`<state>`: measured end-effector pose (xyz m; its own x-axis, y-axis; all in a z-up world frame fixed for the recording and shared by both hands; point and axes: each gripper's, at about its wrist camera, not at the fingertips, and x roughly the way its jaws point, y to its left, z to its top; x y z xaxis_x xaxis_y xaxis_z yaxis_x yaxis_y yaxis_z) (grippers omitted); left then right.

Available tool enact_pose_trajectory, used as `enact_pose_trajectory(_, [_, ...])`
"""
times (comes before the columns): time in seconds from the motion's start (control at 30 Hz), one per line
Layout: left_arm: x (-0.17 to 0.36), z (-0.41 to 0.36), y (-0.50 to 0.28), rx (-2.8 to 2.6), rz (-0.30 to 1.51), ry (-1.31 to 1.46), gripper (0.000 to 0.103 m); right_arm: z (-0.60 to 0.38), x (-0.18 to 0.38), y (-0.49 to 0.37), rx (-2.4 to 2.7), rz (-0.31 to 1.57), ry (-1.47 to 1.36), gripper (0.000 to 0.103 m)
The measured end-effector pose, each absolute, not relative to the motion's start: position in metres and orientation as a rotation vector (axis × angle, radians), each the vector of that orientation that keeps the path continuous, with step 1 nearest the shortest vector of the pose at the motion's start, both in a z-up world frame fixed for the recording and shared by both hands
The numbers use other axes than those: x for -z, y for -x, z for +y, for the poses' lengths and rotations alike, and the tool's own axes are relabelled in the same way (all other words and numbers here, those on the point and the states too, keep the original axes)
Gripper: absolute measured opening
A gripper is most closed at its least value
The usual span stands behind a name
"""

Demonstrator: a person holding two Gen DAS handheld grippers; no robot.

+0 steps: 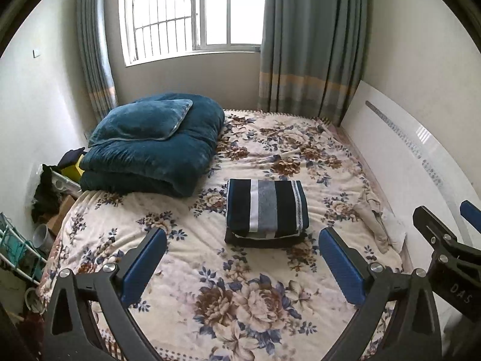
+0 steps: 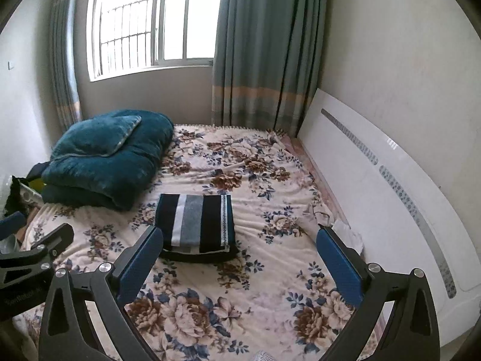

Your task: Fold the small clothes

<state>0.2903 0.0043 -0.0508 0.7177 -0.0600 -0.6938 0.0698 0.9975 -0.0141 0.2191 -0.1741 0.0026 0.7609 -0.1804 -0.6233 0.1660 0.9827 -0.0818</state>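
A folded striped garment (image 1: 267,207) lay near the middle of the bed (image 1: 240,300), on the flowered bedspread, with what looked like a darker folded piece (image 1: 264,242) under it; the stack was neat and square, so the folding seemed largely done for these pieces. Both tools hung above the near part of the bed, short of the stack. The left gripper (image 1: 242,266) had its fingers spread wide with nothing between them, and the right gripper (image 2: 239,264) was the same, wide apart and empty.

Off to the right, by the white headboard (image 1: 421,162), a pale crumpled cloth (image 1: 375,222) lay bunched against the edge of the bed. It was probably another small garment waiting to be folded, though the wide-angle view blurred it too much to say what kind.

The striped piece looked like knit cotton: light, soft and limp, with no stiffness of its own. Lifted by one point it would likely sag and come unfolded, so it would be best taken at two corners of one edge, one gripper at each, pinching through all the layers. The plush bedspread would give some drag, so sliding the stack might rumple the lower layer. The pale cloth would want to be taken by a hem or corner and shaken flat first. A blue quilt with a pillow (image 1: 144,123) on it sat well apart at the far left.
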Motion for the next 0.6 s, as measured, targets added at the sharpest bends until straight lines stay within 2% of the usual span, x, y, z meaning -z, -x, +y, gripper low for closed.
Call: enact_pose_trajectory(0.6, [0.032, -0.004, -0.246, 0.049, 0.726, 0.005, 0.103, -0.182, -0.028, -0.153, 0.173, 0.656, 0.001, 0.103])
